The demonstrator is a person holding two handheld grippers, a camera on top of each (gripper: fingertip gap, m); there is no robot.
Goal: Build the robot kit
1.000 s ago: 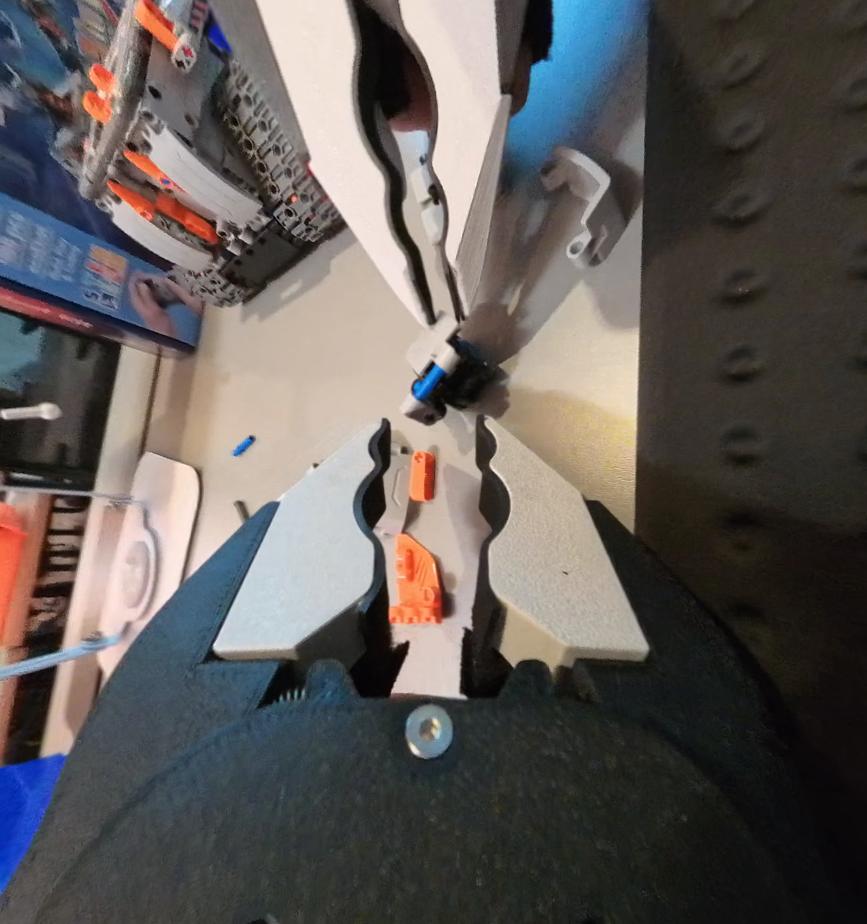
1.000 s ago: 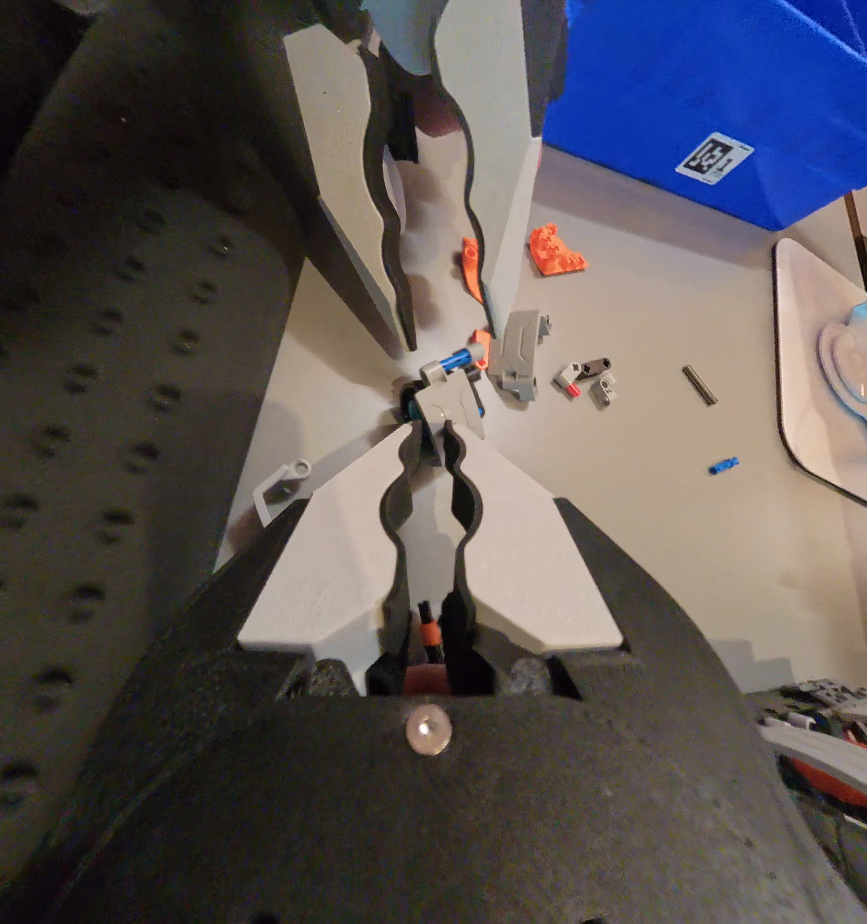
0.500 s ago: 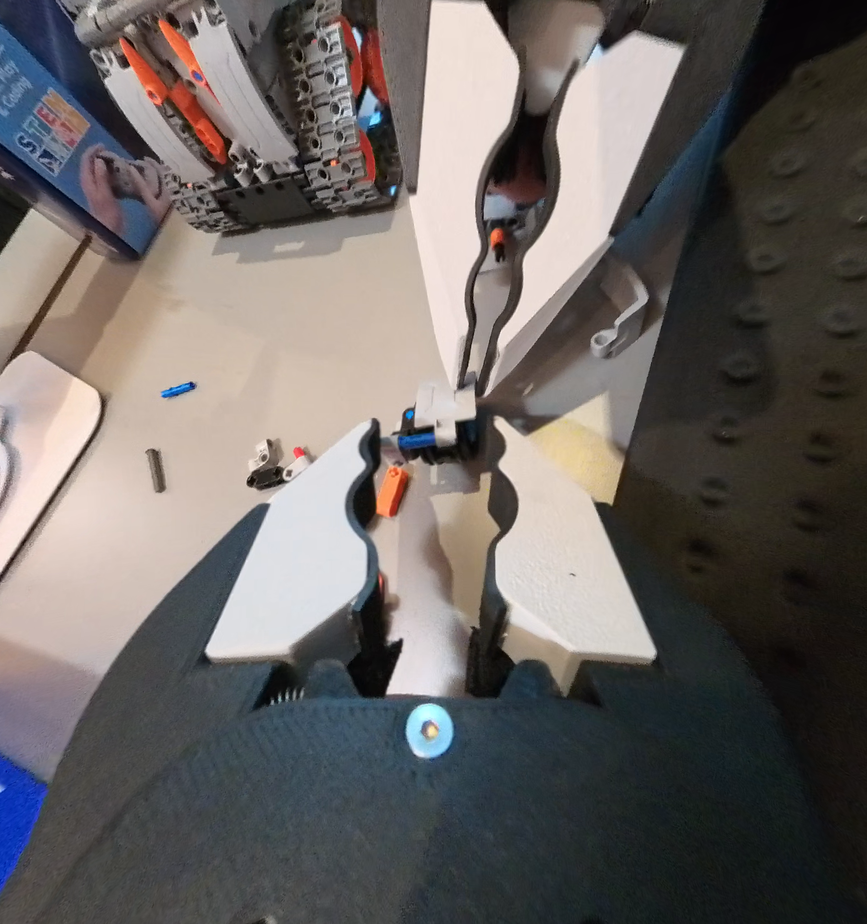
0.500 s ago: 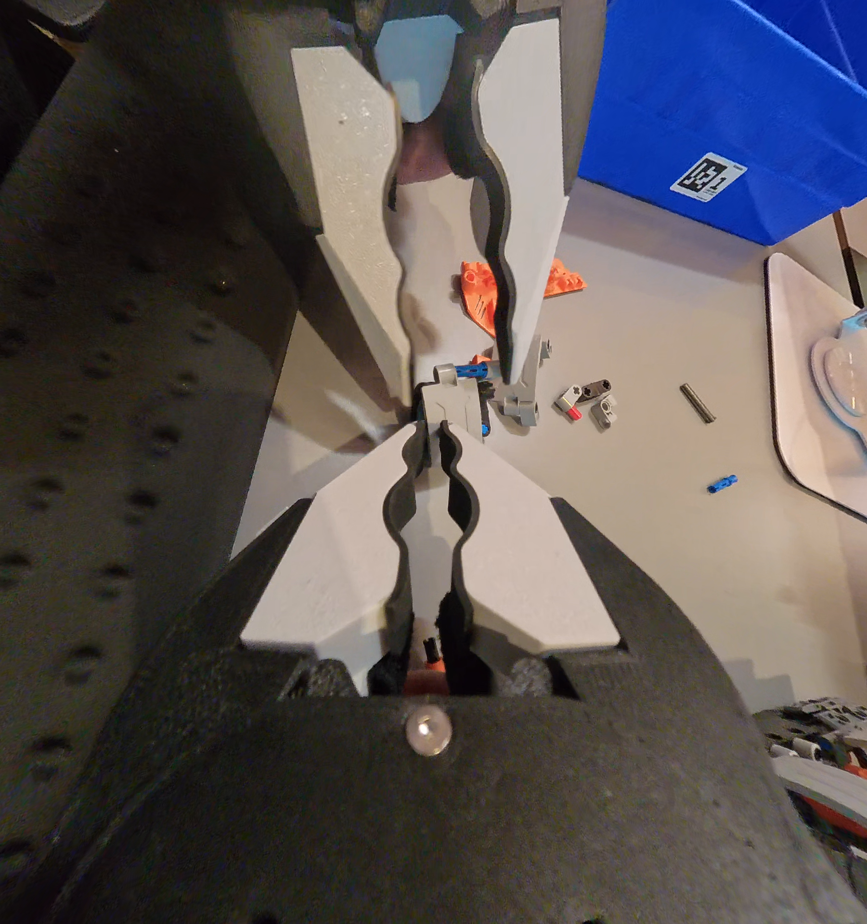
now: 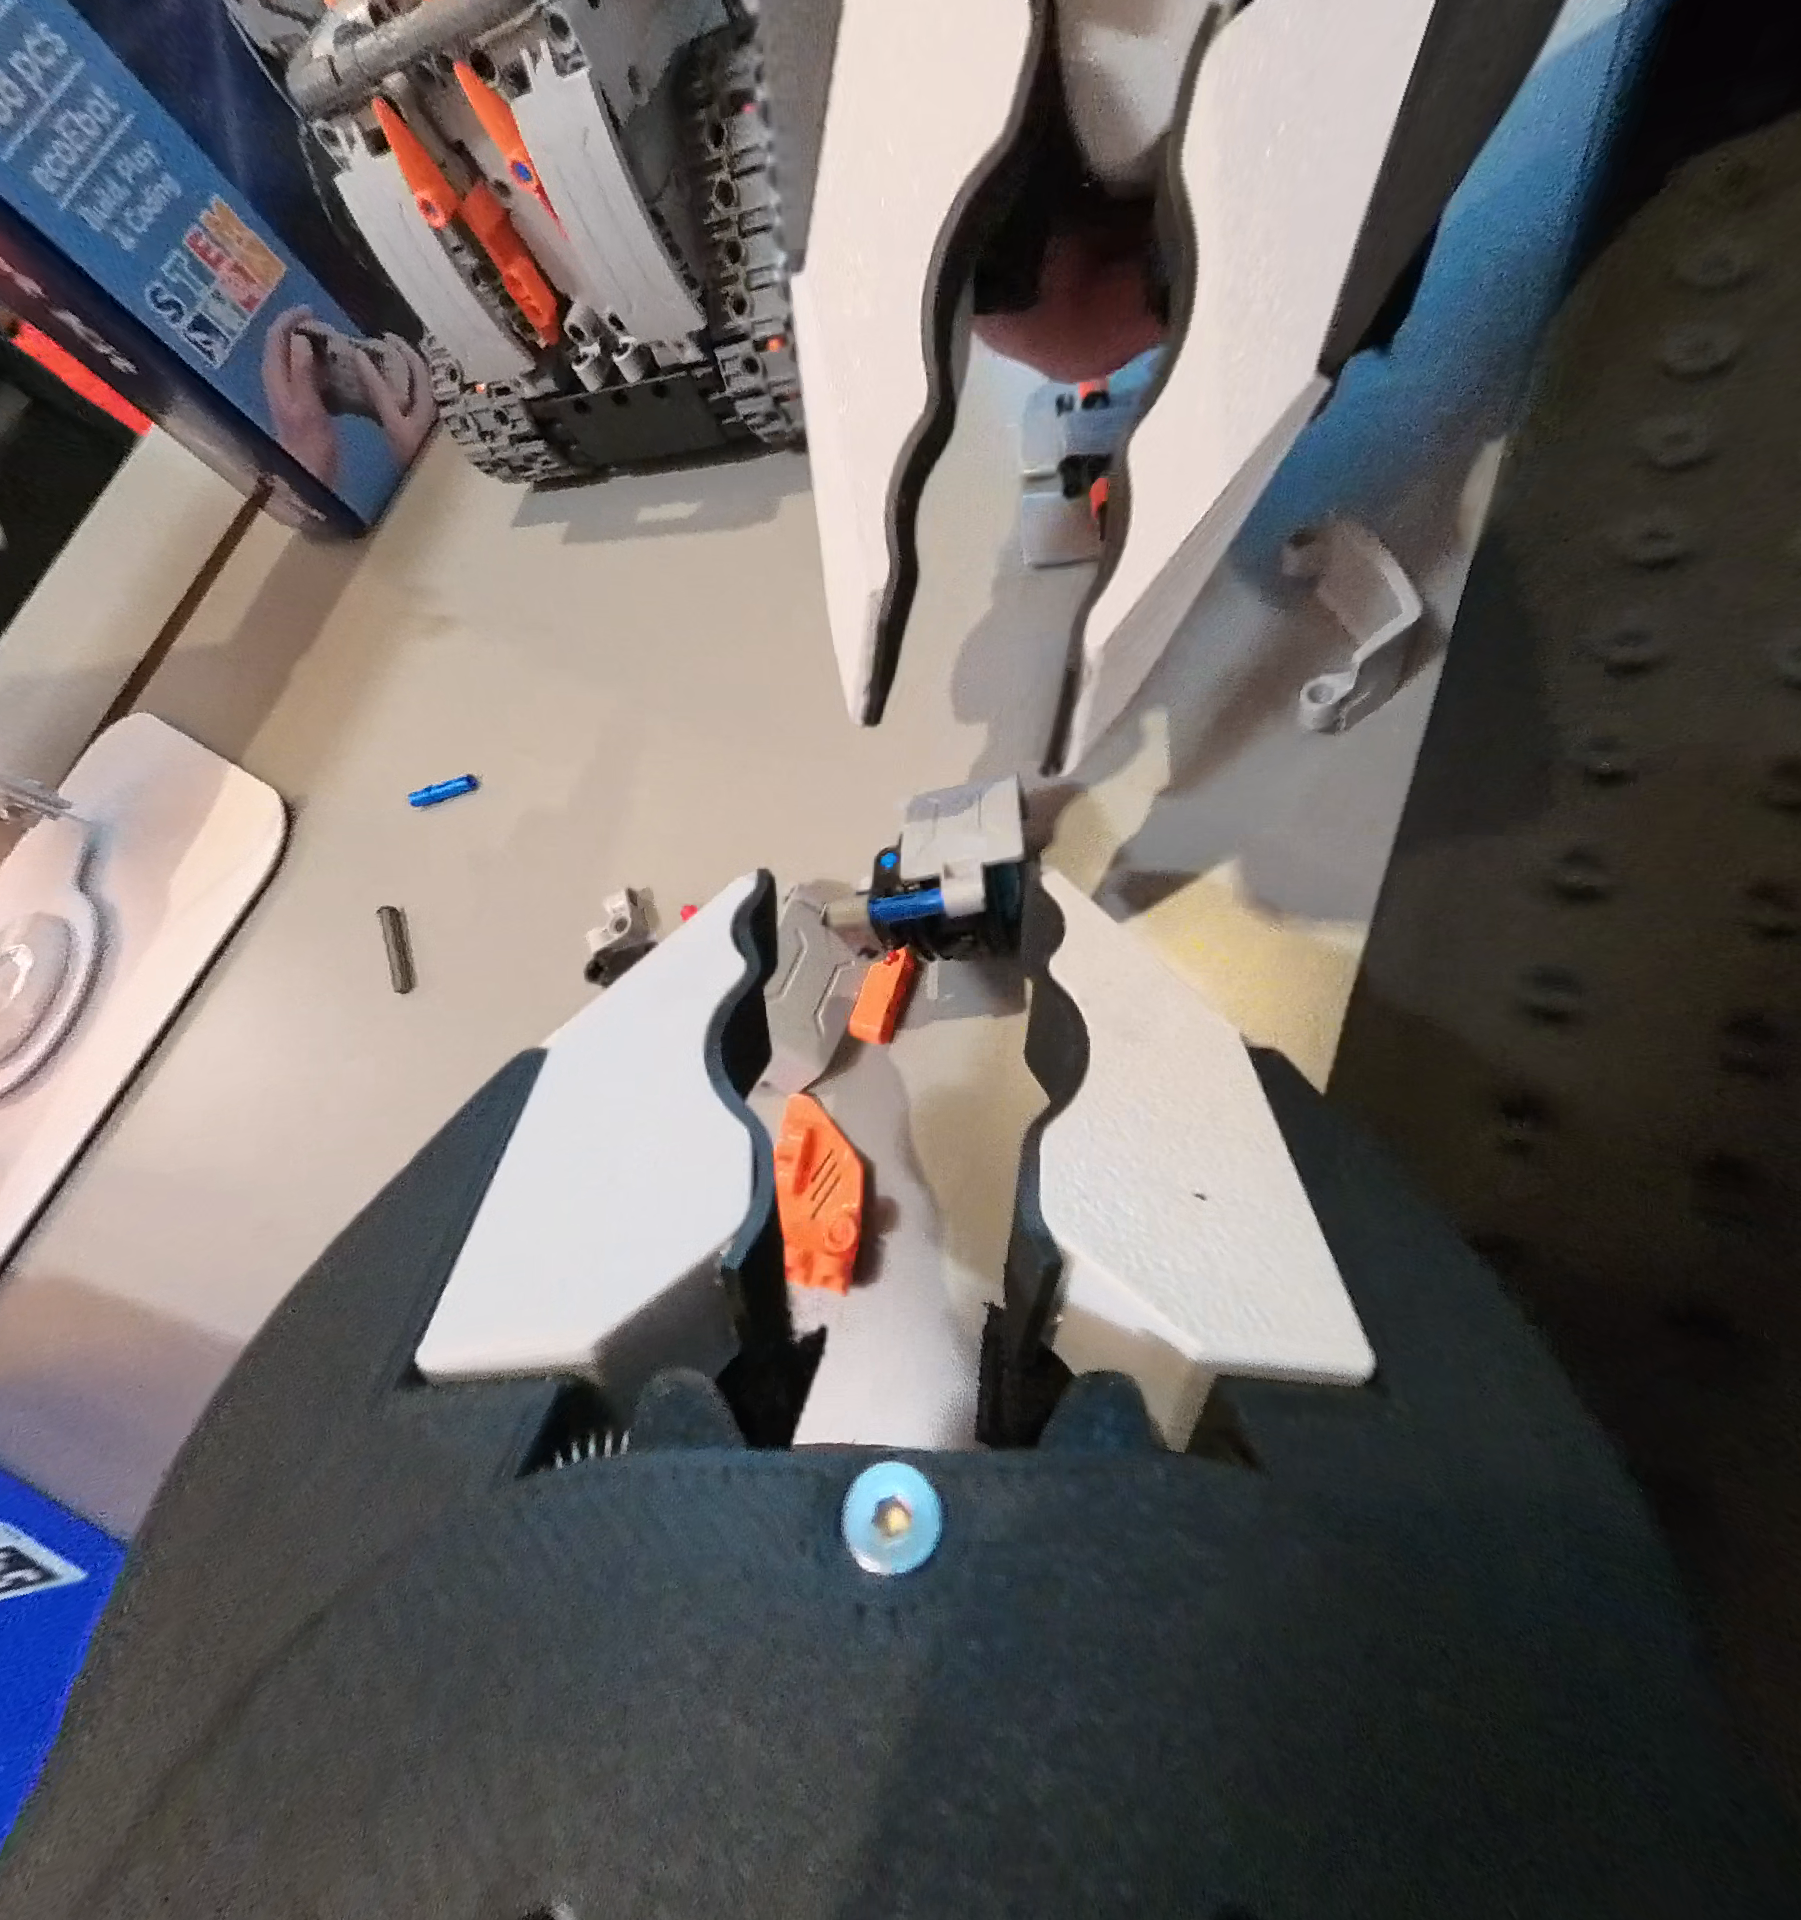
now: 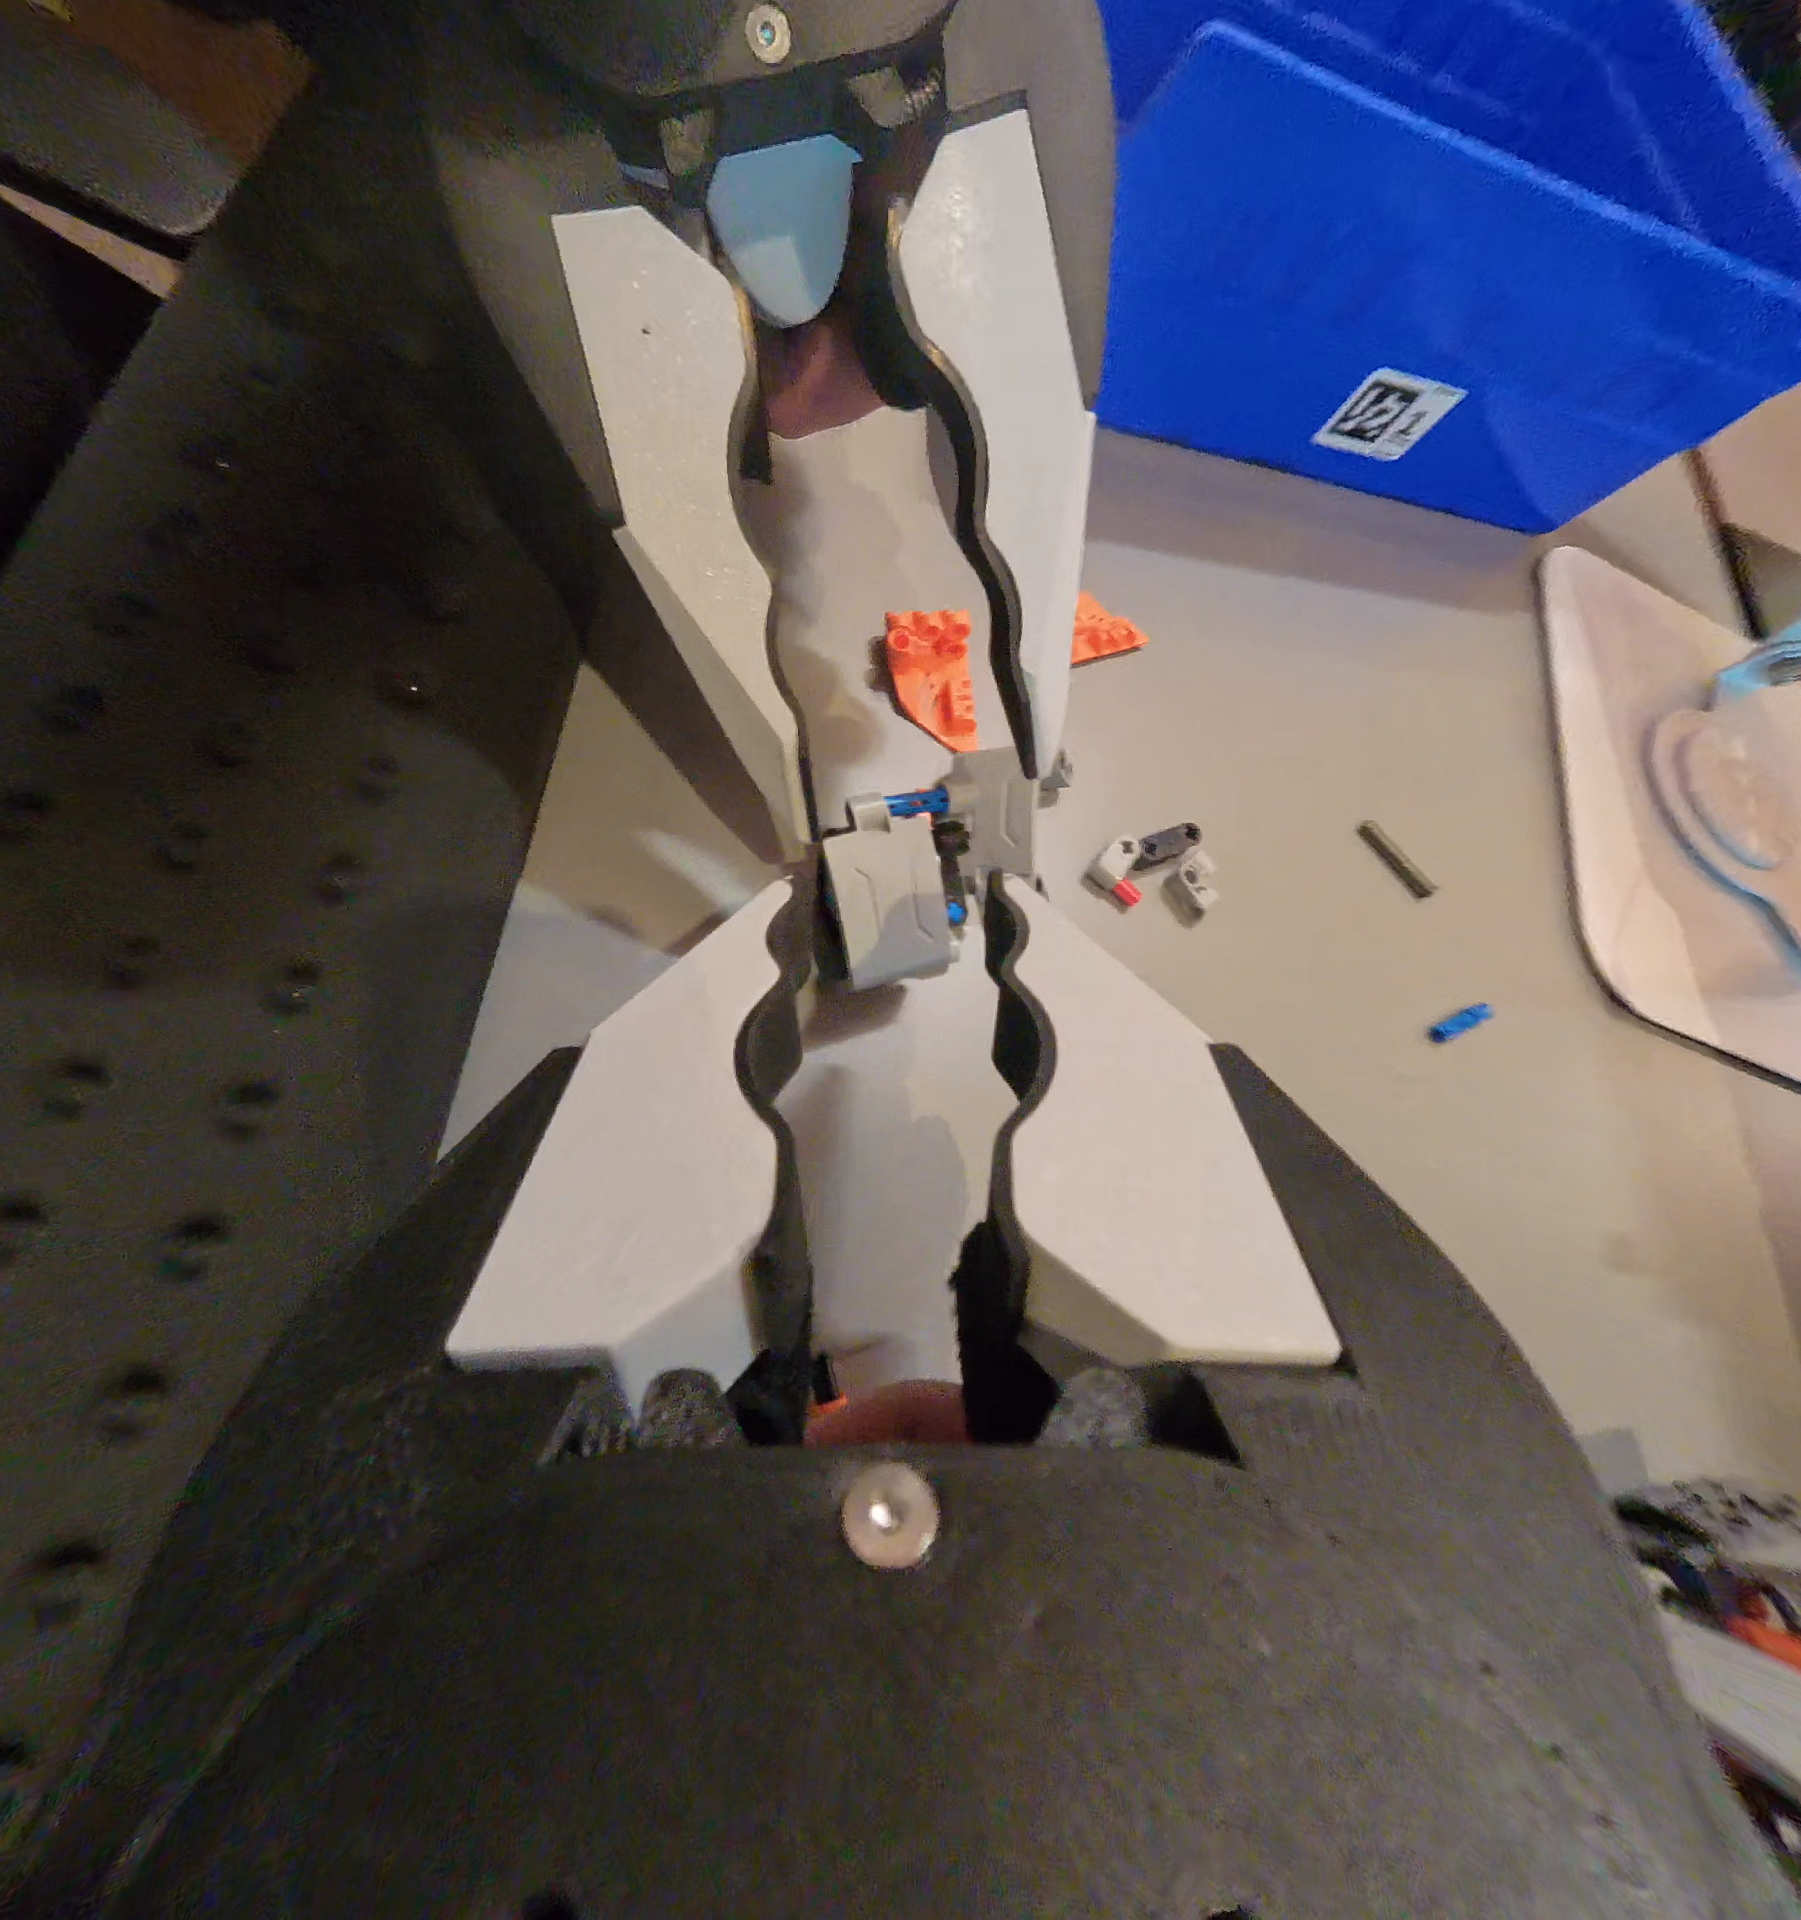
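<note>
The left hand-held gripper point(image 5: 906, 883) is released, jaws spread wide, low over the table point(image 5: 615, 644). A small grey, blue and black brick assembly point(image 5: 963, 831) sits right at its fingertips, closest to the finger on the 3 o'clock side; whether that finger touches it I cannot tell. Between the jaws, lying on the table, are a grey panel point(image 5: 808, 987), a small orange piece point(image 5: 880, 992) and an orange wedge point(image 5: 818, 1195).

The right hand-held gripper point(image 6: 891, 899) faces it from 12 o'clock in the left wrist view, also released and grasping nothing, its tips framing the same assembly from the other side, with the assembly apparently free on the table.

Towards 9 o'clock of the assembly lie a blue pin point(image 5: 442, 790) and a dark rod point(image 5: 394, 949), then a white tray point(image 5: 148, 883). A tracked brick model point(image 5: 584, 260) and a printed box point(image 5: 179, 229) stand at 11 o'clock, a grey hook piece point(image 5: 1363, 644) at 2 o'clock. The right wrist view shows a blue bin point(image 6: 1395, 260) at 1 o'clock
</note>
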